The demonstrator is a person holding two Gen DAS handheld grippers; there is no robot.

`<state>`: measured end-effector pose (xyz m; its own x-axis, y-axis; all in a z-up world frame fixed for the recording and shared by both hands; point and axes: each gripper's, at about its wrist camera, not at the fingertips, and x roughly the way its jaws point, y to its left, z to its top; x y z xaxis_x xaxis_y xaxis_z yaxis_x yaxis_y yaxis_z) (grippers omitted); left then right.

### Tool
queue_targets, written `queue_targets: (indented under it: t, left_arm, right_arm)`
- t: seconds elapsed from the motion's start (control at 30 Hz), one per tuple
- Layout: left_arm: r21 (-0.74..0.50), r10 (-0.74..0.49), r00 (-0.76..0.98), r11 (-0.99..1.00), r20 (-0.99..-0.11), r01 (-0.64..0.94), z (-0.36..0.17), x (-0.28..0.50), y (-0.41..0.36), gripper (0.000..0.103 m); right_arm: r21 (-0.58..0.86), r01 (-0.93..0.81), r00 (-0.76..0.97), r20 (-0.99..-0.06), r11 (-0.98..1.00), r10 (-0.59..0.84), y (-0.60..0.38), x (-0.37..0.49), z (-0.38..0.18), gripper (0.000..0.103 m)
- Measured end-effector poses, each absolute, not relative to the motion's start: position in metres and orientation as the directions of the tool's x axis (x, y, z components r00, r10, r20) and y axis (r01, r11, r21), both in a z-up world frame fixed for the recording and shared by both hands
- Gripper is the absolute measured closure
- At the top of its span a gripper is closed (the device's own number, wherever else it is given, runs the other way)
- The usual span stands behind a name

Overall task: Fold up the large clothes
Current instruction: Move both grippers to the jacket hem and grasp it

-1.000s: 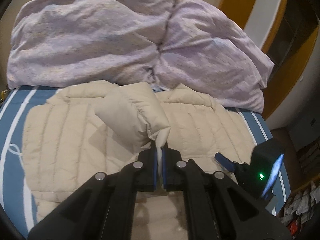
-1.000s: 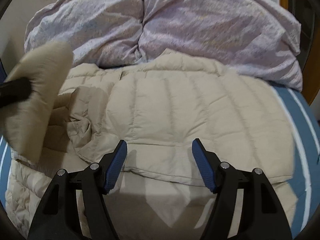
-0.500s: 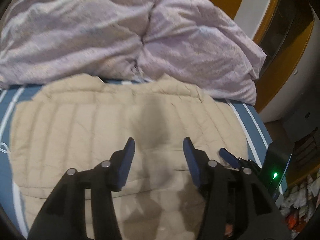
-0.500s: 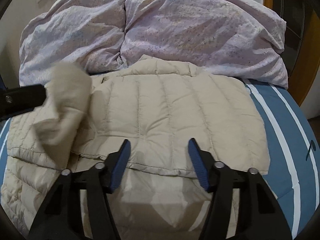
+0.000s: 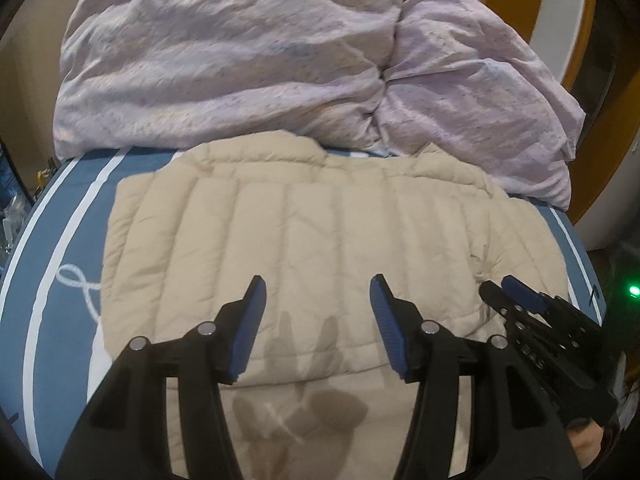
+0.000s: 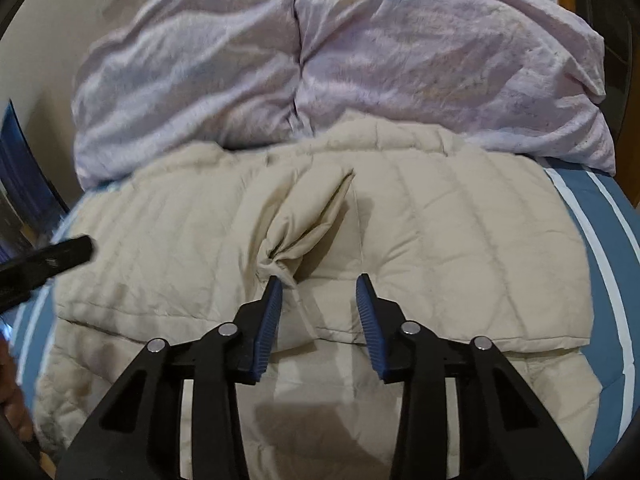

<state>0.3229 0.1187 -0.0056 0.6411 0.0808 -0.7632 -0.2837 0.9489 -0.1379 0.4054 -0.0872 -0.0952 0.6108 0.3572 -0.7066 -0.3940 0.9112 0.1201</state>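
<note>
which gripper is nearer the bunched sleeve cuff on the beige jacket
Right. The right gripper has the sleeve cuff at its left fingertip, jaws closing, nothing clamped. The left gripper sits off at the jacket's left edge.

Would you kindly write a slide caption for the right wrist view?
Right gripper closing beside the bunched sleeve cuff of a beige puffer jacket on the striped blue bed.

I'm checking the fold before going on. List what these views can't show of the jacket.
- Jacket near hem: left wrist view, behind the left hand-held gripper and cut off by the frame edge.
- Sleeve cuff: right wrist view, partly behind the closing right hand-held gripper.
- Collar: tucked against the duvet.
</note>
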Motion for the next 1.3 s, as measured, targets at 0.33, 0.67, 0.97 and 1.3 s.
queue_targets:
  t: [0.33, 0.67, 0.97, 1.3]
  left_arm:
    - [-0.138, 0.101, 0.641, 0.94, -0.761, -0.312, -0.006, 0.256, 0.149, 0.037]
    - [-0.172, 0.107, 0.629, 0.914, -0.77, -0.367, -0.024, 0.139, 0.195, 0.028]
    - [-0.265, 0.03, 0.646, 0.897, -0.763, -0.354, -0.053, 0.066, 0.2, 0.028]
    - [-0.292, -0.018, 0.642, 0.9, -0.767, -0.324, -0.073, 0.042, 0.176, 0.028]
  right_arm:
    - [0.119, -0.374, 0.605, -0.72, 0.92, 0.339, -0.098, 0.393, -0.083, 0.063]
    - [0.071, -0.344, 0.642, -0.71, 0.936, 0.29, -0.18, 0.33, -0.066, 0.043]
    - [0.098, -0.262, 0.654, -0.713, 0.96, 0.252, -0.285, 0.27, -0.081, 0.043]
    - [0.212, -0.234, 0.614, -0.724, 0.949, 0.314, -0.344, 0.23, -0.12, 0.043]
